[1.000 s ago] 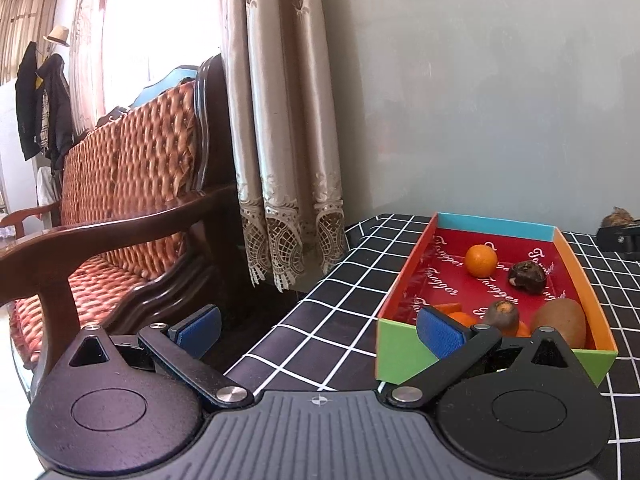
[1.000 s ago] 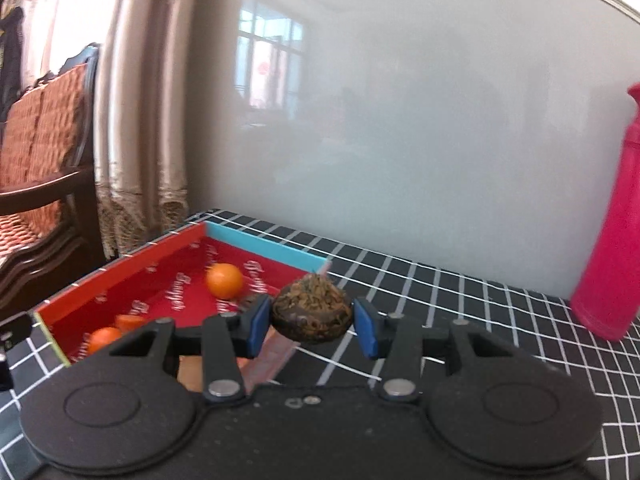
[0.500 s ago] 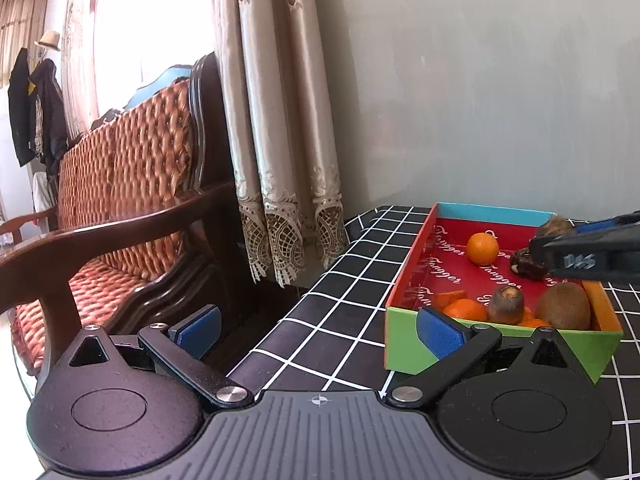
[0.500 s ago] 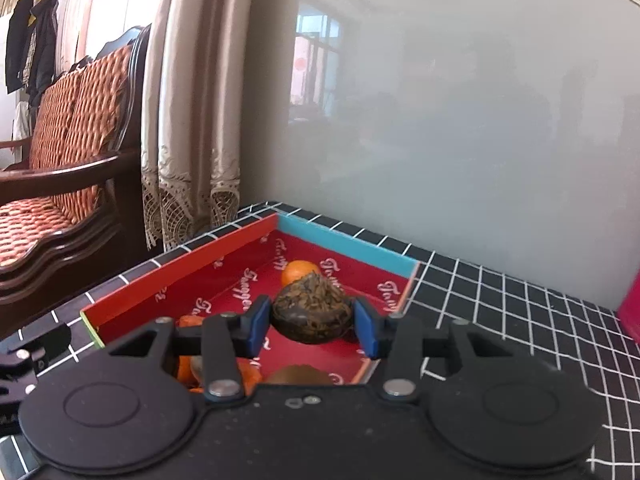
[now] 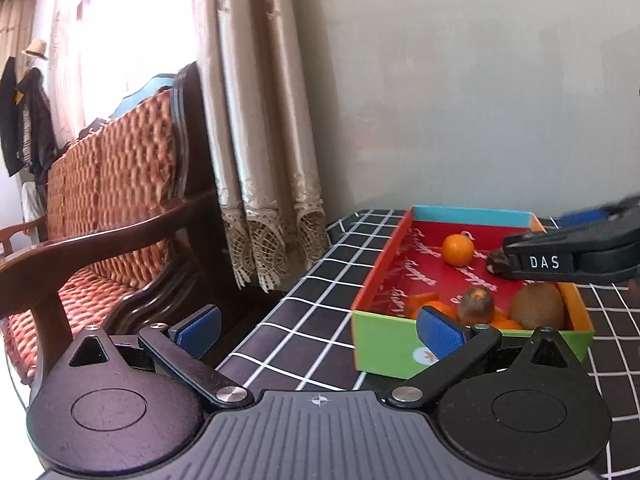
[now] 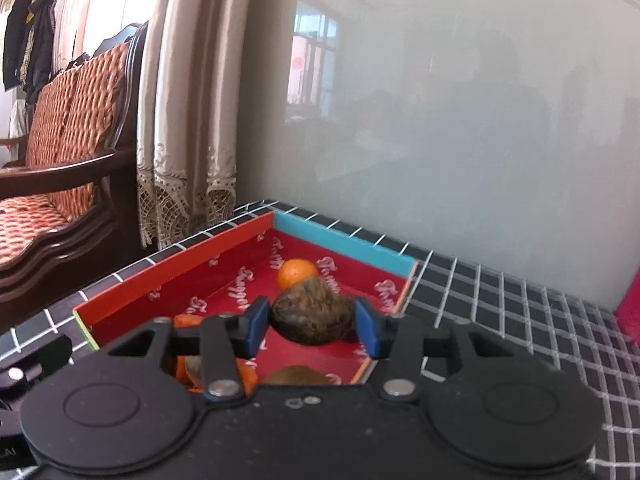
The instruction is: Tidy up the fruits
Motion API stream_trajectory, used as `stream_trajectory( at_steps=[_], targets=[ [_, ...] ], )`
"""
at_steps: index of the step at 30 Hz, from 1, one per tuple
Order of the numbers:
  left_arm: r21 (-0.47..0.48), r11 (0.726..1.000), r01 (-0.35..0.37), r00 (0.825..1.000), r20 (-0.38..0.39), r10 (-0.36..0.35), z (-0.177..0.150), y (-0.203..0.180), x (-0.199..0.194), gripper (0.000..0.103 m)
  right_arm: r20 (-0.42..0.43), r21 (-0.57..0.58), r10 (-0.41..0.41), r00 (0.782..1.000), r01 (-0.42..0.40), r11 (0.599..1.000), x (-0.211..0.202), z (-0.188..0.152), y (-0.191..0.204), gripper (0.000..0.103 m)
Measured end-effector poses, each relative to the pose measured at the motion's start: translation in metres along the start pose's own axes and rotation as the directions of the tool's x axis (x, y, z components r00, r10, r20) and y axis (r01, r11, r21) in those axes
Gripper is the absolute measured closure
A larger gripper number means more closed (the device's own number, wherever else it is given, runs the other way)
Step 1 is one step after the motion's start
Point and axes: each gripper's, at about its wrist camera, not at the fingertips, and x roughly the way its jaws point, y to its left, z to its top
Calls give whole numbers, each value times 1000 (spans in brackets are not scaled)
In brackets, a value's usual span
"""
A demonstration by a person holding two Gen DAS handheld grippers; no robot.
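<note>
Right tongs (image 6: 313,327) have carried the dark brown fruit (image 6: 312,315) over the red tray (image 6: 180,268), pads parting slightly around it. Left tongs (image 5: 320,326) stay wide open, holding nothing, above the tabletop (image 5: 296,320).

White capital letters "DAS" stand on the side of the black right hand-held gripper (image 5: 541,262) reaching over the shallow cardboard tray (image 5: 384,344); pale cursive script repeats across the tray's red lining (image 6: 240,280), too warped to read surely
</note>
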Motion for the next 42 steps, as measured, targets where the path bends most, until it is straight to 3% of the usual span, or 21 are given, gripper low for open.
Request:
stream_trajectory(
  at_steps=[2,4,6,13,21,27,34,42],
  targets=[
    [-1,1000,13,1000,3,-13,1,-2,-2,0,41,-13,-12,999,13,1000,-13,1,-5,17],
    [-15,1000,19,1000,6,-19,1,-3,-7,0,61,-29,-30,998,32,999,-26,2,-12,16],
    [-46,998,37,999,13,-36,3,-2,-17,0,70,-35,-49,996,52,998,-41,0,-22,0],
    [-62,997,50,998,49,-47,9,-11,-51,0,50,7,-113,992,113,994,-90,-27,-52,0],
    [-57,996,65,996,59,-61,10,-23,-92,0,95,24,-195,976,193,981,-144,-54,-80,0],
    [-20,989,148,989,4,-147,16,-47,-106,0,123,90,-234,964,224,970,-179,-81,-109,0],
    [35,987,157,987,36,-159,10,-70,-128,0,66,158,-282,957,269,950,-192,-103,-131,0],
    [30,977,213,977,-1,-213,-10,-85,-118,0,66,169,-323,944,309,936,-187,-107,-133,0]
  ],
)
